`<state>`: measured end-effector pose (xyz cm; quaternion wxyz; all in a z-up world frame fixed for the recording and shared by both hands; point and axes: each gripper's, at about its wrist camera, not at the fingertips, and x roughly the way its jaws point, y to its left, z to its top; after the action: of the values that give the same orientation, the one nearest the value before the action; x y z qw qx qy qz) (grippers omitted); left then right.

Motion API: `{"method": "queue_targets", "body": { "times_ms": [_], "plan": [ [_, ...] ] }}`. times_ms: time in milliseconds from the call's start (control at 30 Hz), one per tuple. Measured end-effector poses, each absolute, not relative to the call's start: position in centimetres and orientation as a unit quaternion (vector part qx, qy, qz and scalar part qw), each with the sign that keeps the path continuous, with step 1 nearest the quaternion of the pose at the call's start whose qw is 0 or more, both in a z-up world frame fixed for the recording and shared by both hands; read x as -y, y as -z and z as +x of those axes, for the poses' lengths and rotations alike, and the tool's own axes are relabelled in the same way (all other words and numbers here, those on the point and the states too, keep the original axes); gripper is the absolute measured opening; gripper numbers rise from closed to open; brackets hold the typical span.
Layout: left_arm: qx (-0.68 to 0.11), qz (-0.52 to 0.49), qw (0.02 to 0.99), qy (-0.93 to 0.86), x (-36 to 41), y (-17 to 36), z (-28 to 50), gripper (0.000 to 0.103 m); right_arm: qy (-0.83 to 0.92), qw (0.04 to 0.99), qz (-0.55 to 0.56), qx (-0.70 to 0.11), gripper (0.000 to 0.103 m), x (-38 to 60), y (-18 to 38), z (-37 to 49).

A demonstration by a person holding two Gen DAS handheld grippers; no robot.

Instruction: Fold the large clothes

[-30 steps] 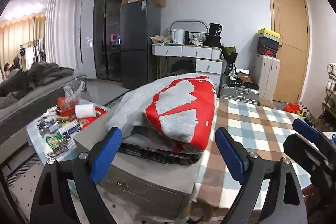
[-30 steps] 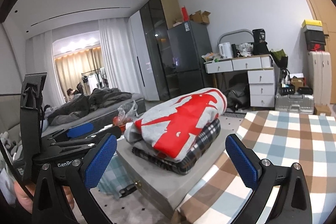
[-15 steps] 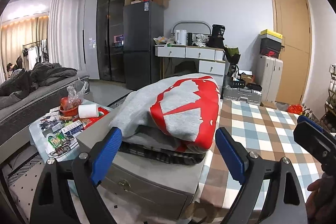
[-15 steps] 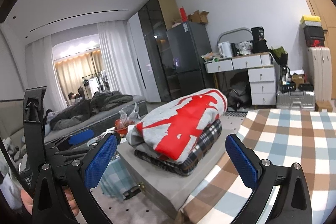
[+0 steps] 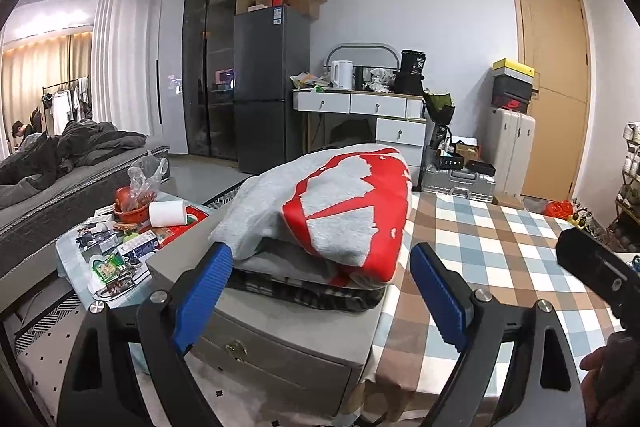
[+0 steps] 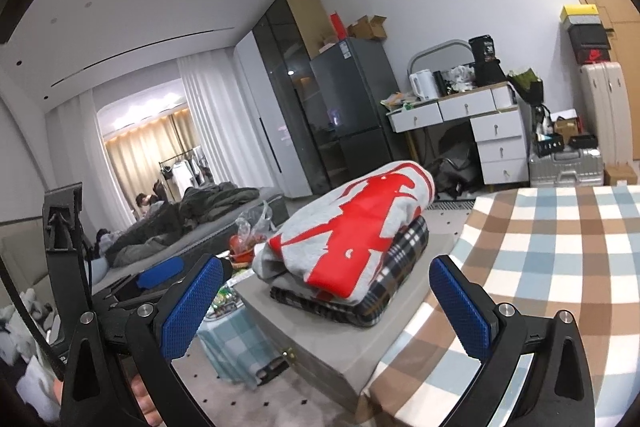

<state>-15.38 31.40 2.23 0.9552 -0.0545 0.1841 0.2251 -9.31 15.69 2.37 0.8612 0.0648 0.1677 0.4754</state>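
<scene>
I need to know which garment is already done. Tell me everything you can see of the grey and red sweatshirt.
The grey and red sweatshirt is soft grey fleece-like cloth with a large red print. It lies folded into a thick, rounded bundle on top of a folded dark plaid garment, with another grey layer between them. The stack sits on a grey storage box beside the checked tablecloth. Neither gripper touches it.

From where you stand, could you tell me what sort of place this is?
It looks like a lived-in studio flat: a bed with rumpled bedding, a tall fridge and a white desk share one room. Folded clothes sit on a grey chest.
</scene>
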Motion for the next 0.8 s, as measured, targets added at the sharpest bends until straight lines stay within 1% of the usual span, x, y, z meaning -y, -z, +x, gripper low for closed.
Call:
{"method": "queue_targets", "body": {
  "times_ms": [300,800],
  "plan": [
    [-0.184,-0.04,0.956,-0.223,-30.9,-2.1,-15.5,0.088,-0.475,0.865,0.051,-0.156,0.103,-15.9,-2.2,-10.5],
    [-0.187,-0.048,0.957,-0.219,-30.7,-1.8,-15.5,0.088,-0.469,0.868,0.053,-0.153,0.103,-15.2,-2.0,-10.8]
  ]
}}
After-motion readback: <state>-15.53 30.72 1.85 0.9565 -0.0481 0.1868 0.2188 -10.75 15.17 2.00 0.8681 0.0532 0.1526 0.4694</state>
